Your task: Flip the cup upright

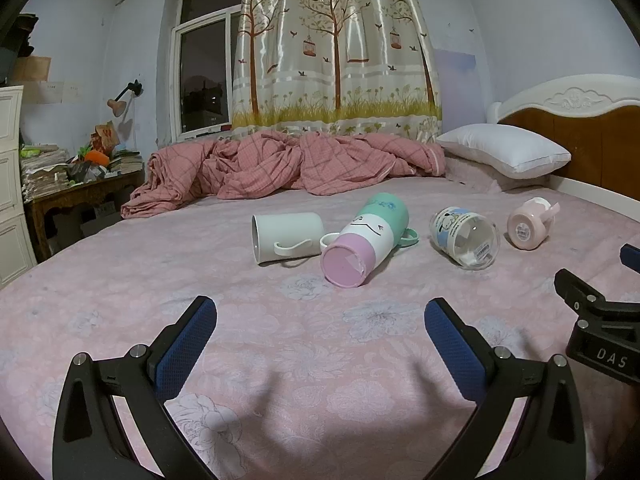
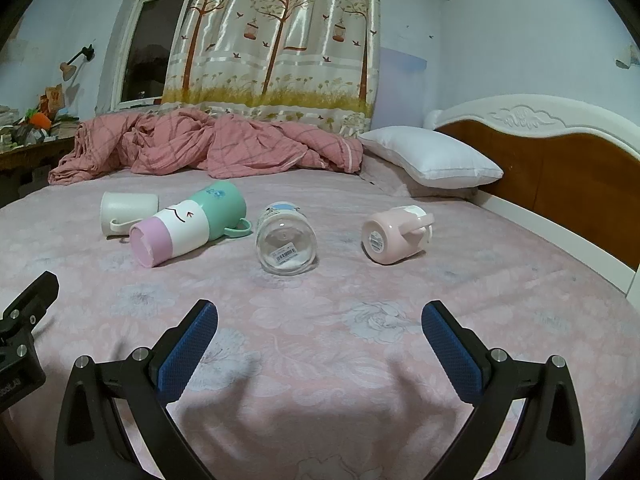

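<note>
Here, in the left wrist view, the left gripper hangs low over a bed, its two black fingers spread wide apart with nothing between them; each ends in a blue, dimpled rubber pad. The bed sheet is pale pink cotton printed with faint white flowers. Four cups lie on their sides in a row well ahead of the fingers. From left: a smooth white ceramic mug with a curved handle; touching it, a tall cylinder-shaped cup banded mint green, white and lilac, its flat lilac base facing the camera; a clear glass cup with a cartoon print and a barcode sticker on its base; and a small rounded pink mug. Behind them sit a crumpled pink checked quilt and a plump white pillow. Part of the right gripper shows at the right edge.

In the right wrist view, the right gripper is likewise spread wide and empty above the sheet. The glass cup lies nearest, straight ahead, the pink mug to its right. A tree-patterned curtain and a carved white and brown headboard frame the room
</note>
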The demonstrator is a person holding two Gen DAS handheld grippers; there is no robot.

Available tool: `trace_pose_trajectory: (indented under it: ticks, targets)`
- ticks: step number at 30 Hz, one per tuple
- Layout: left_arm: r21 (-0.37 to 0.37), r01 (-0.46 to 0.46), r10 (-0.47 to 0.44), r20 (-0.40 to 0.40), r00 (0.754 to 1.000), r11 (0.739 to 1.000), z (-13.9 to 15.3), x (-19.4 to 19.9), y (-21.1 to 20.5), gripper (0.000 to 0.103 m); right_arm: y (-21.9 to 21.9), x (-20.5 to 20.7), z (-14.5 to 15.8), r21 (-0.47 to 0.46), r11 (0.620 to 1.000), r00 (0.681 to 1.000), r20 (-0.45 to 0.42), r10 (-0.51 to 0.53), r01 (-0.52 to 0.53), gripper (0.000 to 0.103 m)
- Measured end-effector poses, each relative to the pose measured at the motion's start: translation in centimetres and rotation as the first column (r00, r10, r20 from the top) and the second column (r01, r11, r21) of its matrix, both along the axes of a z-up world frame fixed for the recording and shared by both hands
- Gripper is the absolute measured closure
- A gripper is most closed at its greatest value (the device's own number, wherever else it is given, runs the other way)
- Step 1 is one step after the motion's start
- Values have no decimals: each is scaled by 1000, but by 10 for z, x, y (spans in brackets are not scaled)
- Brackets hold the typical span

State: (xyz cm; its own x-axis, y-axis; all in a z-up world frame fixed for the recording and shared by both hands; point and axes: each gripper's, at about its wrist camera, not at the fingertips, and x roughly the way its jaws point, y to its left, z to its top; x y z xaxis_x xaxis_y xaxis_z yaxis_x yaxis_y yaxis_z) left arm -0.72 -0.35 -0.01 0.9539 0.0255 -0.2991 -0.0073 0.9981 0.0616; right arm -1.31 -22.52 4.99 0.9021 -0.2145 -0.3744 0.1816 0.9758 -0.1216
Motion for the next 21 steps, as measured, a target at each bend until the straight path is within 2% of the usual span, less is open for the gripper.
trace_pose_trajectory:
  ticks: [21]
  targets:
    - [4, 1, -1, -1, 1000, 1000, 1, 0, 0, 0, 1, 0, 0, -7, 1000, 1000, -3, 0, 0, 0]
